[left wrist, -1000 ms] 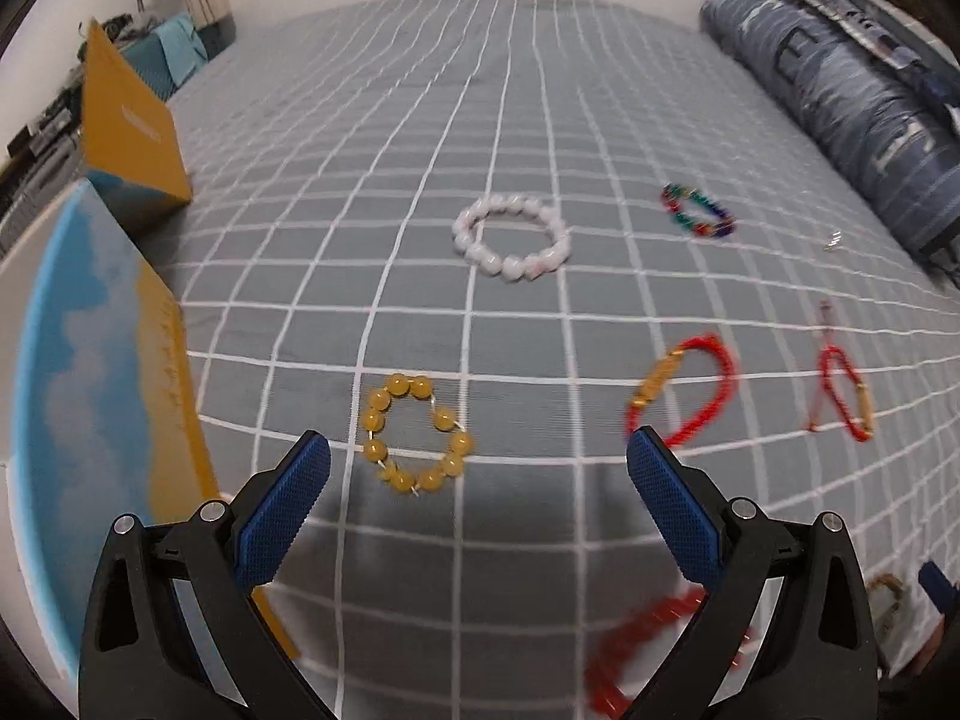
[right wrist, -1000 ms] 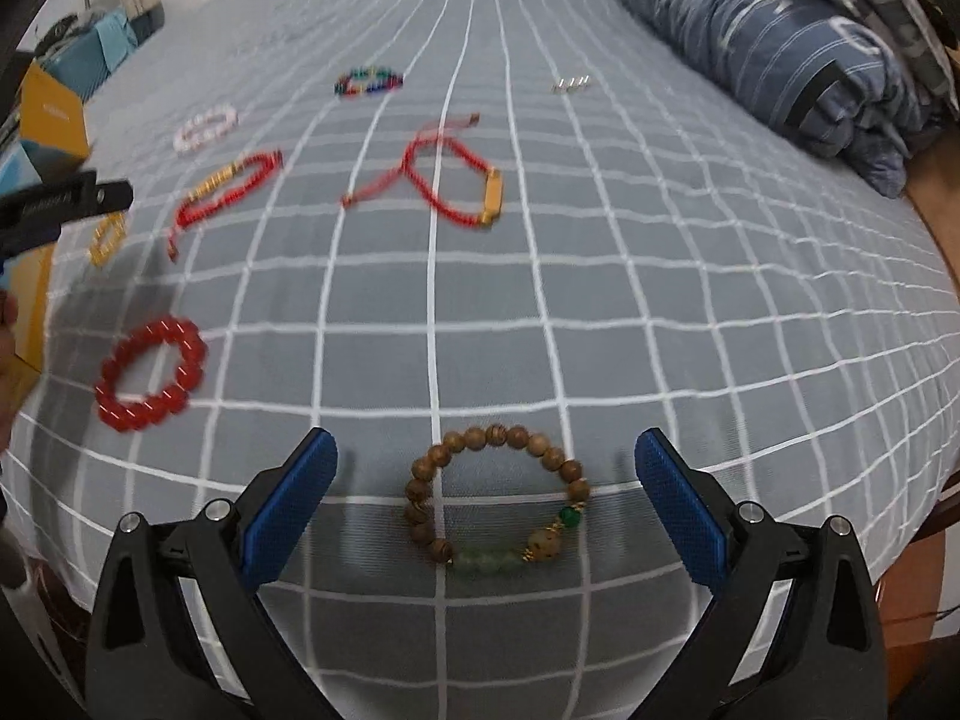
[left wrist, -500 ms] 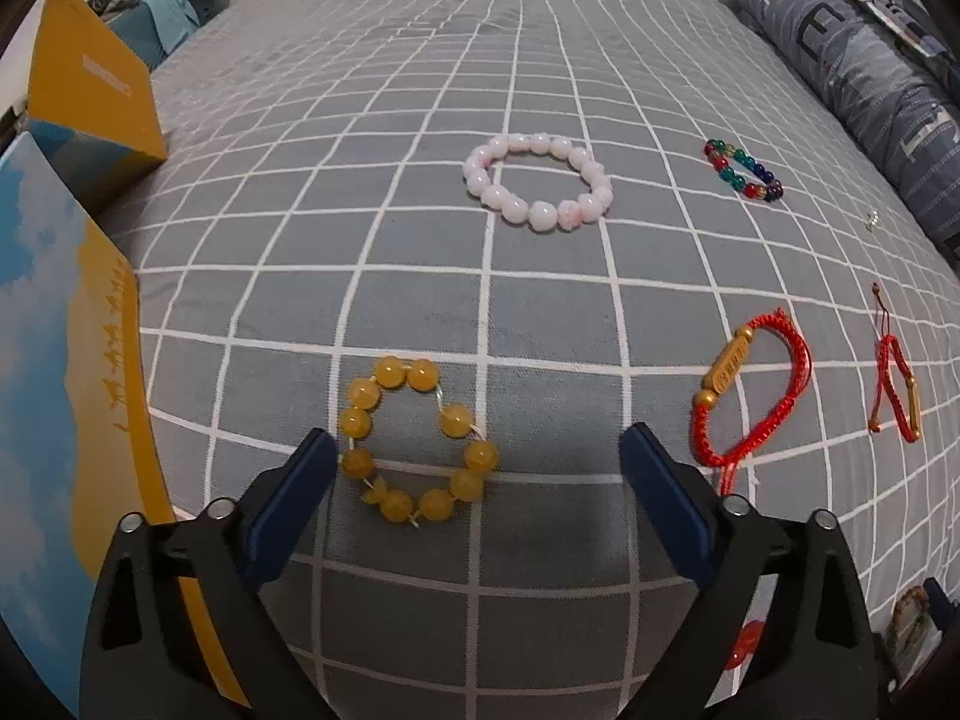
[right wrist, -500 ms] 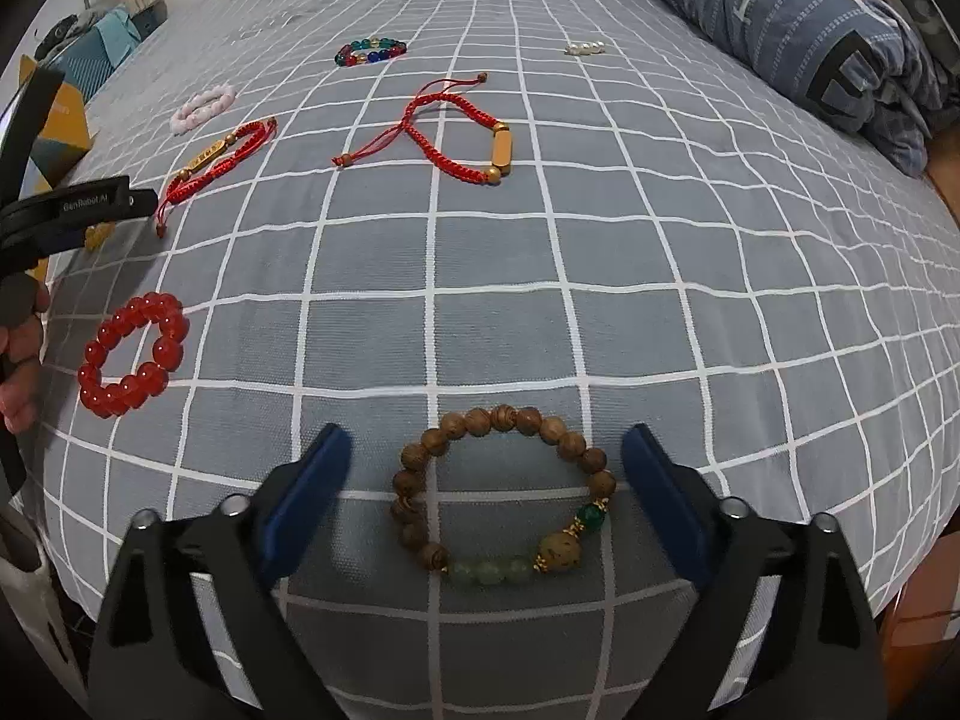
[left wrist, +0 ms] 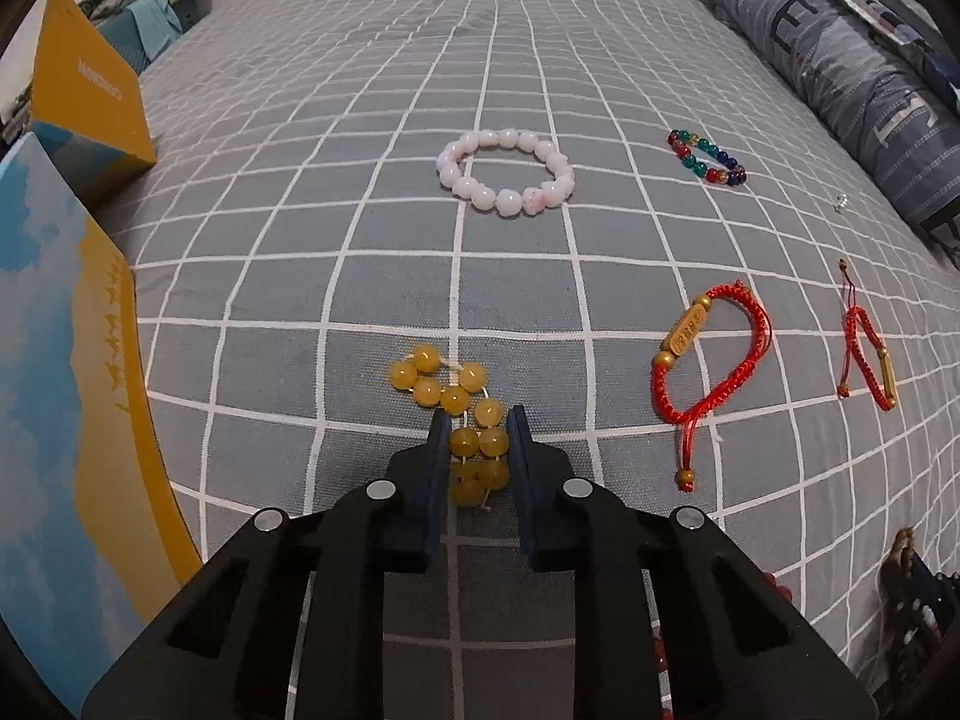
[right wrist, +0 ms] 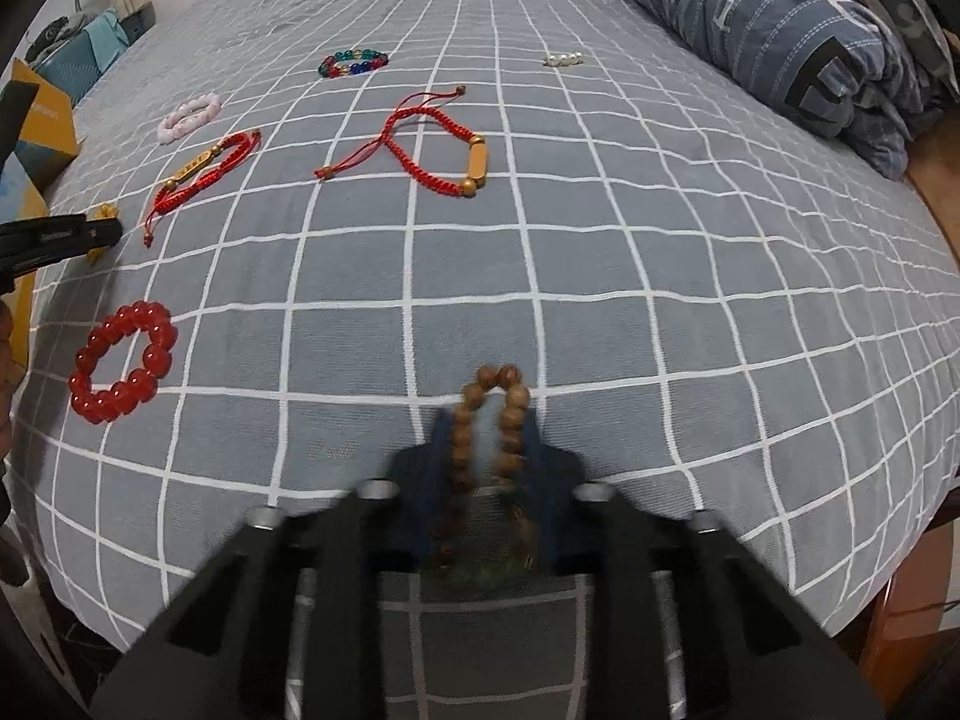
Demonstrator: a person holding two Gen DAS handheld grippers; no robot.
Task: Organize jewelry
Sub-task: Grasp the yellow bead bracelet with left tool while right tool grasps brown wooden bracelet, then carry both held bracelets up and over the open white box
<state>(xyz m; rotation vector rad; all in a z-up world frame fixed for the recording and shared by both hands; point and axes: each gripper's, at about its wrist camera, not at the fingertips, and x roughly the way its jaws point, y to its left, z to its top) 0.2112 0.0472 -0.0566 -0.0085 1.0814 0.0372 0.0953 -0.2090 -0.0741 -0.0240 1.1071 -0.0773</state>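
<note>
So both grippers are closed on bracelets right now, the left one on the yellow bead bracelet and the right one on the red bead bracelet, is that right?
Not quite. The left gripper is closed on the yellow bead bracelet, but the right gripper is closed on the brown wooden bead bracelet. The right wrist view shows the red bead bracelet lying untouched on the bedspread, off to the left.

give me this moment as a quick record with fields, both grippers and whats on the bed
left gripper: shut on yellow bead bracelet, squeezed into a bunch
right gripper: shut on wooden bead bracelet, squeezed narrow
surface: grey checked bedspread
loose pieces: red bead bracelet, pink bead bracelet, multicolour bead bracelet, two red cord bracelets, small pearl piece
left edge: boxes
</note>
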